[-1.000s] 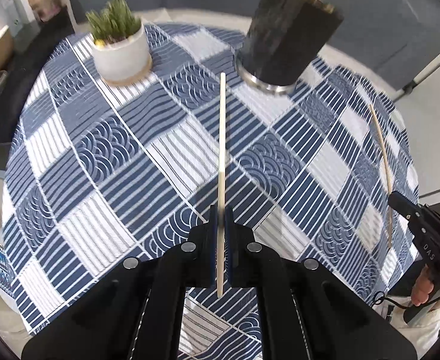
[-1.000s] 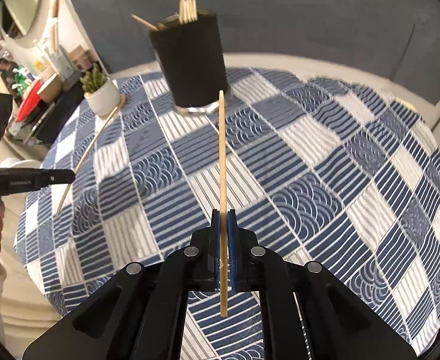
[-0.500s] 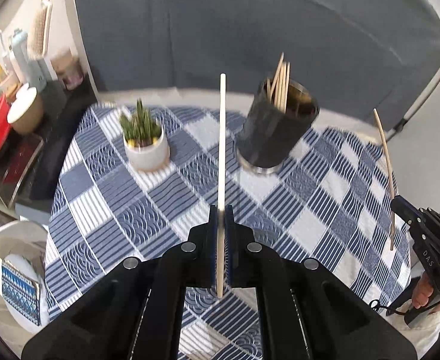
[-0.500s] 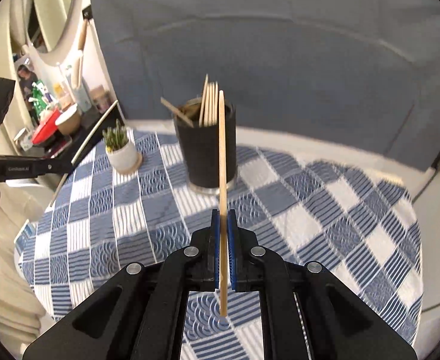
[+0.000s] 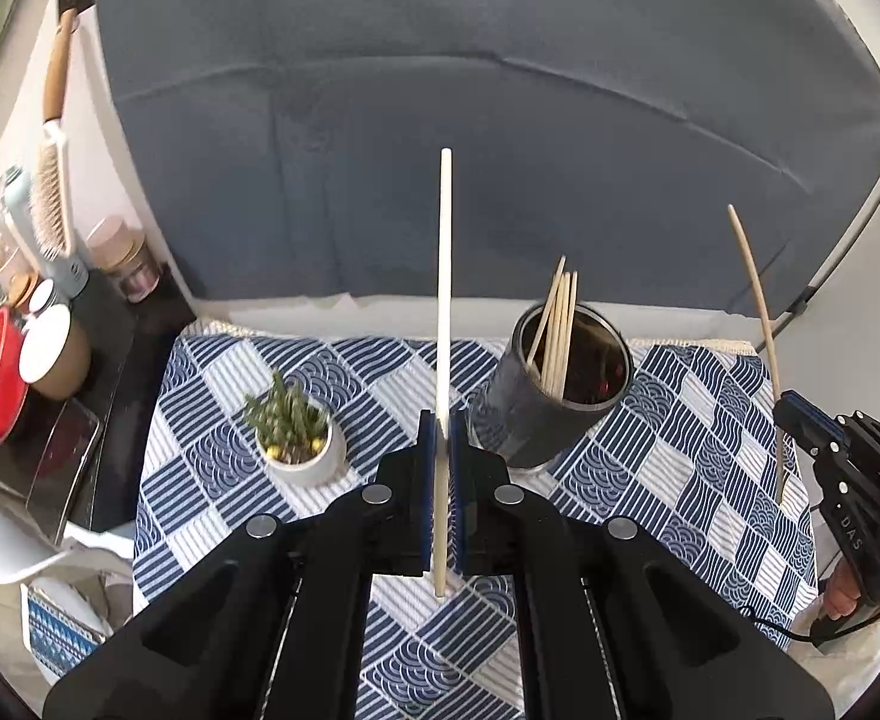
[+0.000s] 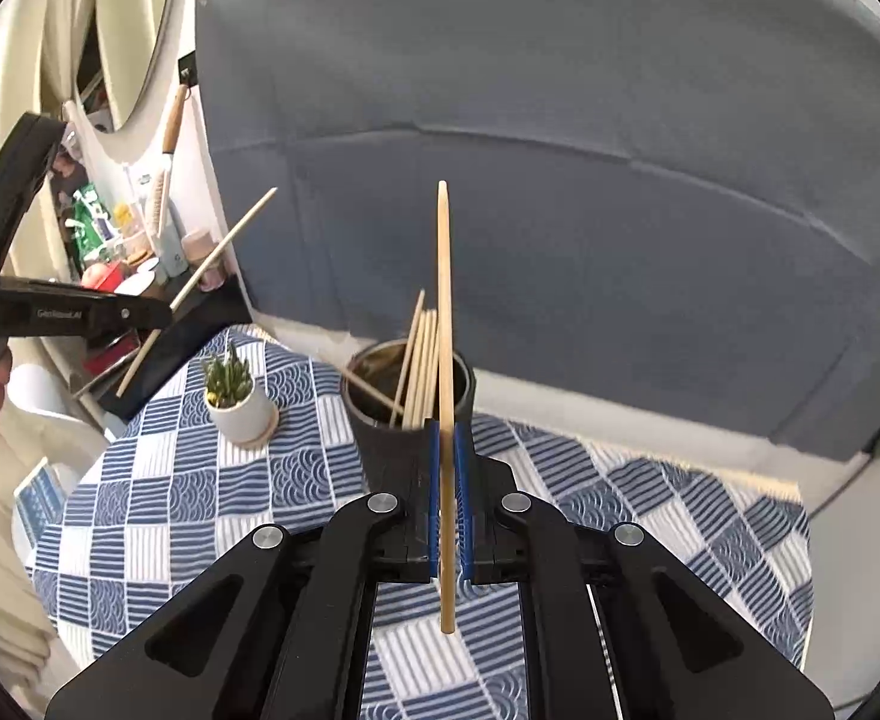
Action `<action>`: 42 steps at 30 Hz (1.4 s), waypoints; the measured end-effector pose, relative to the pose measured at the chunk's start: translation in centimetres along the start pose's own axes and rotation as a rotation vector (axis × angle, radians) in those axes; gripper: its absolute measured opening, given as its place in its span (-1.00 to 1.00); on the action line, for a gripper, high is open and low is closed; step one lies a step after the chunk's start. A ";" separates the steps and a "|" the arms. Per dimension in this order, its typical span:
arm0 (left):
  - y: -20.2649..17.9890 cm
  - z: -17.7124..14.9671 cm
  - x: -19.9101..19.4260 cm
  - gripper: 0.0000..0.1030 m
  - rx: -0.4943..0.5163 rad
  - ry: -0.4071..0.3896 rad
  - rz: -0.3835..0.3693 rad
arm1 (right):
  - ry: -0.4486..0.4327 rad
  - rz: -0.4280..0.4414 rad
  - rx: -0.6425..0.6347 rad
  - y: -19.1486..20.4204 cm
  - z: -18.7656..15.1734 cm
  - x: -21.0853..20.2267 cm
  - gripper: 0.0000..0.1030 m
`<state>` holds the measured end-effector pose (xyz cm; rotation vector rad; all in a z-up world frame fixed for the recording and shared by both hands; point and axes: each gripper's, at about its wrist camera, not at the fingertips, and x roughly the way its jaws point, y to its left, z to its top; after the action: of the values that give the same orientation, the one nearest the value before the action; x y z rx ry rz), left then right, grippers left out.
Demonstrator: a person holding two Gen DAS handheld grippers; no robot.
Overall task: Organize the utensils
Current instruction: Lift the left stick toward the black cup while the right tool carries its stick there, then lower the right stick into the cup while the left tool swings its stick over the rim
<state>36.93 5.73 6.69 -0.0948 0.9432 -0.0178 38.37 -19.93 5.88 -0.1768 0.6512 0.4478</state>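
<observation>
My left gripper (image 5: 440, 420) is shut on a pale wooden chopstick (image 5: 443, 276) that points up and away from me. My right gripper (image 6: 447, 429) is shut on a second, tan chopstick (image 6: 443, 300), also pointing up. A dark cylindrical holder (image 5: 550, 402) with several chopsticks in it stands on the blue and white patterned tablecloth (image 5: 709, 480), just right of the left gripper and behind the right gripper's fingers (image 6: 416, 420). Each gripper shows in the other's view, the right one at the right edge (image 5: 799, 414) and the left one at the left (image 6: 158, 315).
A small plant in a white pot (image 5: 296, 438) stands left of the holder. A shelf at the left (image 5: 26, 360) holds a red bowl, jars and a brush. A grey backdrop (image 5: 499, 150) rises behind the round table.
Both grippers have lifted and tilted up with their chopsticks, so the views swung from the tabletop to the backdrop. The holder now sits lower and farther in both views.
</observation>
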 end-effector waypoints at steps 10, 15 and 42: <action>-1.1 3.4 3.1 -0.91 -0.003 0.012 -0.140 | -0.057 0.054 -0.017 0.1 1.7 2.4 -0.91; -1.7 4.4 4.3 -0.91 0.015 -0.043 -0.292 | -0.106 0.149 0.018 -0.4 2.5 3.6 -0.91; 2.8 2.2 12.8 0.08 -0.140 0.051 -0.213 | -0.046 0.254 0.154 -2.7 1.0 10.9 -0.91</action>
<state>46.15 7.97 -2.56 -0.3253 0.9819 -0.1513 47.86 -18.26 -0.03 0.0631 0.6624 0.6413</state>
